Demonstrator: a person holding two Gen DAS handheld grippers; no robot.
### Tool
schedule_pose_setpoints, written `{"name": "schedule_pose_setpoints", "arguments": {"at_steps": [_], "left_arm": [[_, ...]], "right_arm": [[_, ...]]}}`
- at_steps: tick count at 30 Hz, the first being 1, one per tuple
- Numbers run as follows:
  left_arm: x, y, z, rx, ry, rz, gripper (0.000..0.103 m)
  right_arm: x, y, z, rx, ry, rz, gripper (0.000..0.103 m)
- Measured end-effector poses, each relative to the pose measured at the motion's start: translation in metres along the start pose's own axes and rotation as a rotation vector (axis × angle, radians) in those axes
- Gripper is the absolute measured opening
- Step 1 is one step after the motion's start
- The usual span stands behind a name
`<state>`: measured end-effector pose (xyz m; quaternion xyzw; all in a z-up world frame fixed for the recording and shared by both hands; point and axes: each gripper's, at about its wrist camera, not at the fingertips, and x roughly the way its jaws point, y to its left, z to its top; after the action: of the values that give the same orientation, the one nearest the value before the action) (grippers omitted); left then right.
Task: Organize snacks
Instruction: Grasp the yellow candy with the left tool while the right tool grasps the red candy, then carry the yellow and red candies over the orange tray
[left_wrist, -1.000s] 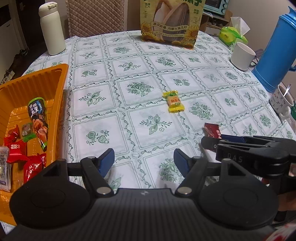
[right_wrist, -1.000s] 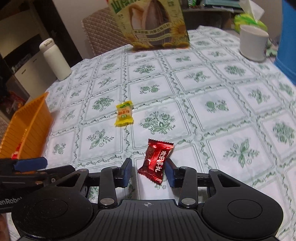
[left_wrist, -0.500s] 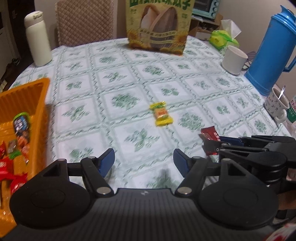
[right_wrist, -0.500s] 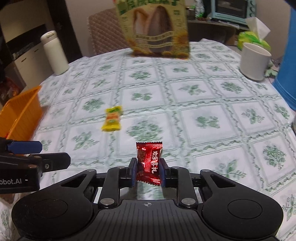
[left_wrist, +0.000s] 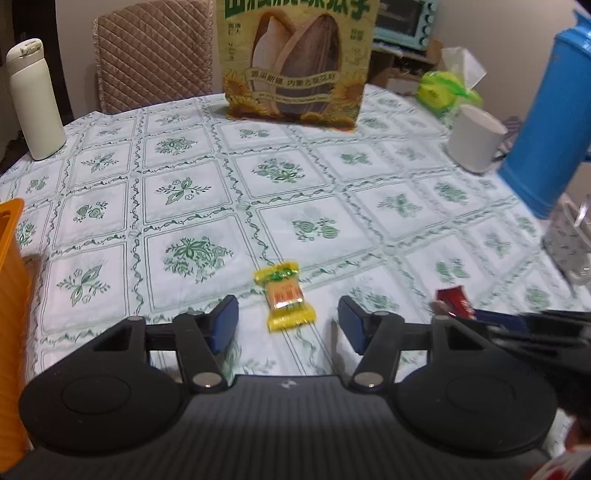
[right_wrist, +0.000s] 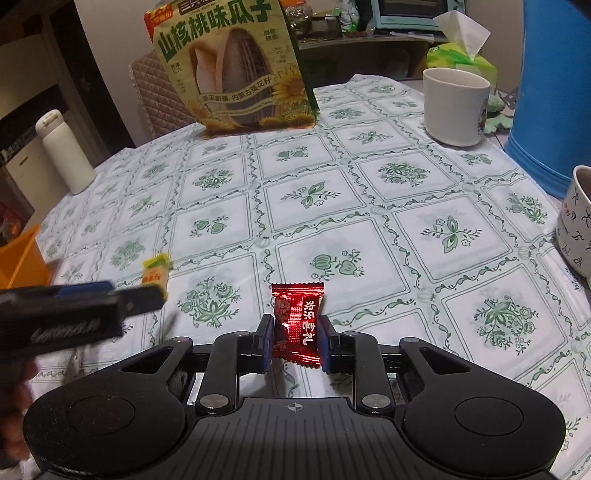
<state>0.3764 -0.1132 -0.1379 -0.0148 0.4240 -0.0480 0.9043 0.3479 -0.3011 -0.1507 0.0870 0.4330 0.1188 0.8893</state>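
Only a sliver of the orange basket (left_wrist: 9, 280) is being shown at the left edge, so its contents can't be made out. The red candy (right_wrist: 297, 325), shiny foil with white characters printed on it, is being pinched upright by the right gripper (right_wrist: 295, 341), just above the counter (right_wrist: 369, 206). The yellow candy (left_wrist: 284, 299), crimped ends with an orange label, is being left flat on the counter, framed between the spread-apart fingers of the left gripper (left_wrist: 288, 325), untouched.

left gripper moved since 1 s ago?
Yes. The left gripper advanced toward the yellow candy, which now lies between its open fingers; the orange tray slid off to the left edge.
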Motion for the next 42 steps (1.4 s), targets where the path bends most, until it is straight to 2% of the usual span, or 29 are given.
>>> {"name": "schedule_pose_setpoints", "arguments": {"at_steps": [2, 7, 10, 17, 25, 42], "left_arm": [[0.008, -0.002, 0.002, 0.004, 0.007, 0.017, 0.042], [0.015, -0.007, 0.003, 0.035, -0.001, 0.047, 0.039], [0.014, -0.008, 0.003, 0.054, -0.002, 0.047, 0.023], [0.003, -0.007, -0.005, 0.059, 0.020, 0.047, 0.021], [-0.024, 0.004, -0.033, 0.015, 0.054, 0.054, 0.021], [-0.105, 0.030, -0.100, -0.075, 0.097, 0.071, 0.021]], "right_arm": [[0.000, 0.000, 0.000, -0.008, -0.001, 0.002, 0.025], [0.000, 0.002, -0.001, -0.027, -0.006, 0.005, 0.025], [0.000, 0.002, -0.002, -0.036, -0.008, 0.009, 0.025], [0.001, 0.003, -0.001, -0.062, -0.002, 0.011, 0.025], [-0.009, 0.008, -0.013, -0.092, 0.020, 0.028, 0.025], [-0.047, 0.057, -0.062, -0.172, 0.101, 0.170, 0.024]]}}
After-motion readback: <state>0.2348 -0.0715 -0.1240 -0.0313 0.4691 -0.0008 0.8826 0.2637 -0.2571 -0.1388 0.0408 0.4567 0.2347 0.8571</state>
